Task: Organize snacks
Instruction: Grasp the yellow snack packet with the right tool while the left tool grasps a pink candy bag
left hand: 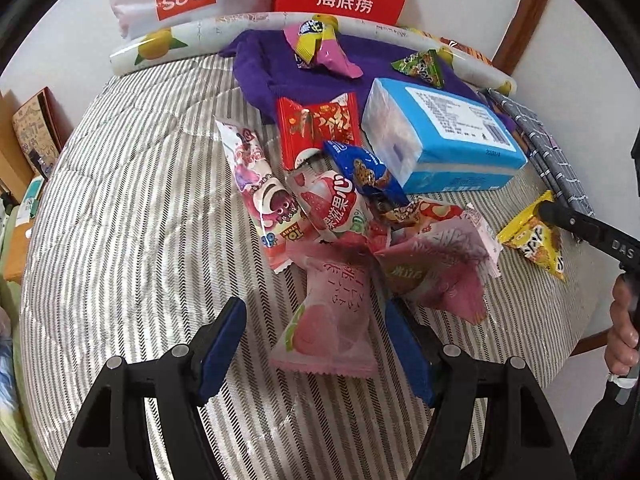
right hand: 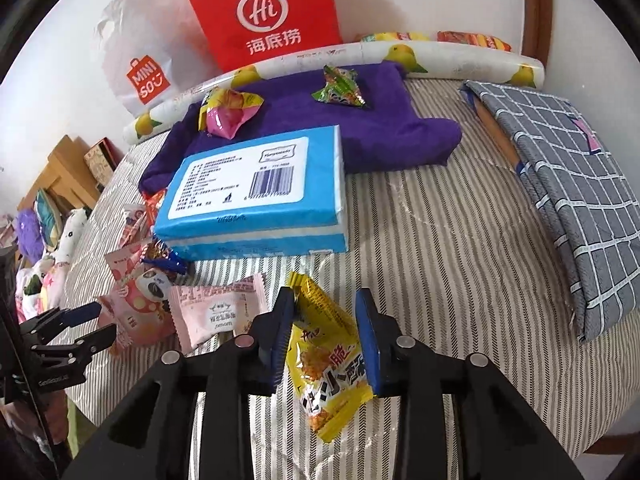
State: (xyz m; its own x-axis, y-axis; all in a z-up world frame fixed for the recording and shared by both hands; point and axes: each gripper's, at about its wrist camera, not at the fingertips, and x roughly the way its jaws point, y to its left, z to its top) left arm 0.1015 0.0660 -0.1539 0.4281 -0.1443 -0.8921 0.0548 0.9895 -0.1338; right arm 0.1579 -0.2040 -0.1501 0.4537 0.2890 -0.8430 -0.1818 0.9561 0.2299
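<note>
A heap of snack packets (left hand: 340,208) lies on the striped cover (left hand: 140,200). My left gripper (left hand: 316,308) is open, its blue pads on either side of a pink peach packet (left hand: 324,320) without touching it. My right gripper (right hand: 324,294) is shut on a yellow snack packet (right hand: 324,364), which sits upright between the pads. The left wrist view shows the same yellow packet (left hand: 532,240) at the right with a black finger (left hand: 560,216) on it. The left gripper (right hand: 92,324) also appears at the left edge of the right wrist view, by the pink packets (right hand: 216,312).
A blue tissue pack (left hand: 440,140) lies behind the heap, on the edge of a purple cloth (right hand: 380,120) that carries a green packet (right hand: 340,88) and a pink-yellow one (right hand: 228,114). A folded grey checked cloth (right hand: 568,192) lies right. A red bag (right hand: 264,16) and a white bag (right hand: 136,48) stand at the wall.
</note>
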